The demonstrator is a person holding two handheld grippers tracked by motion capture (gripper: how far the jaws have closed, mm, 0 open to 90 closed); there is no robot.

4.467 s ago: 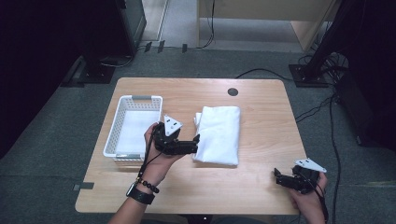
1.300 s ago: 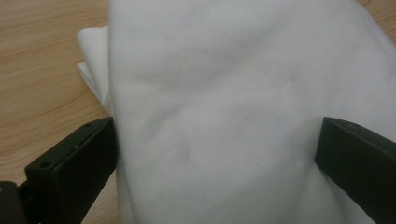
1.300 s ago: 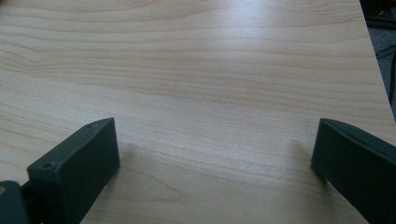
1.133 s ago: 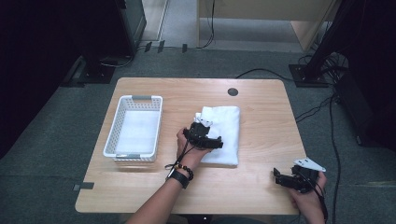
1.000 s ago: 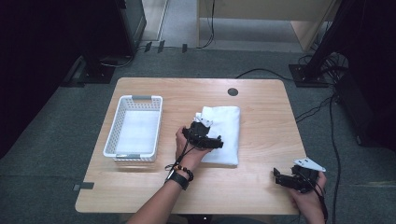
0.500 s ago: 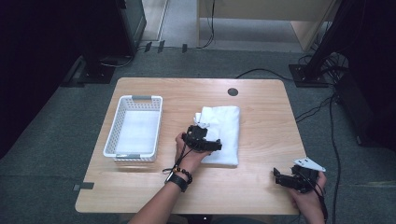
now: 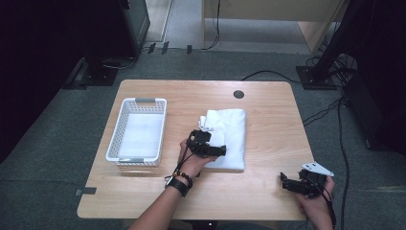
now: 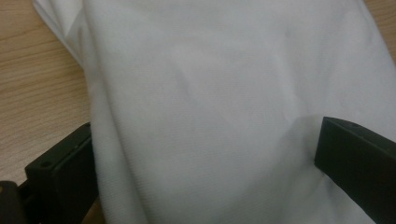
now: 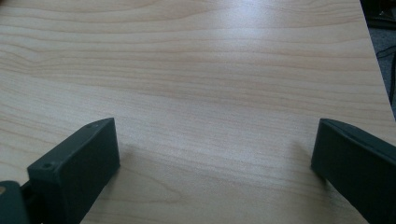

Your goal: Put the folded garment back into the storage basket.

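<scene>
**Left gripper set over cloth edge**

Left gripper [image 7: 207, 147] open, jaws straddling the folded cloth [image 7: 229, 136] mid-surface, likely lining up a pinch. Basket [image 7: 137, 130] sits near the left edge. Right gripper [image 7: 299, 184] open, parked at the near right corner.

A white basket [image 7: 138, 130] sits on the wooden table [image 7: 268, 191], with cables [image 7: 330, 108] on the grey floor [image 7: 48, 143].

The tongs [image 9: 215, 158] hang with their 2 black jaws spread wide over bare wooden table [image 9: 210, 70].
</scene>
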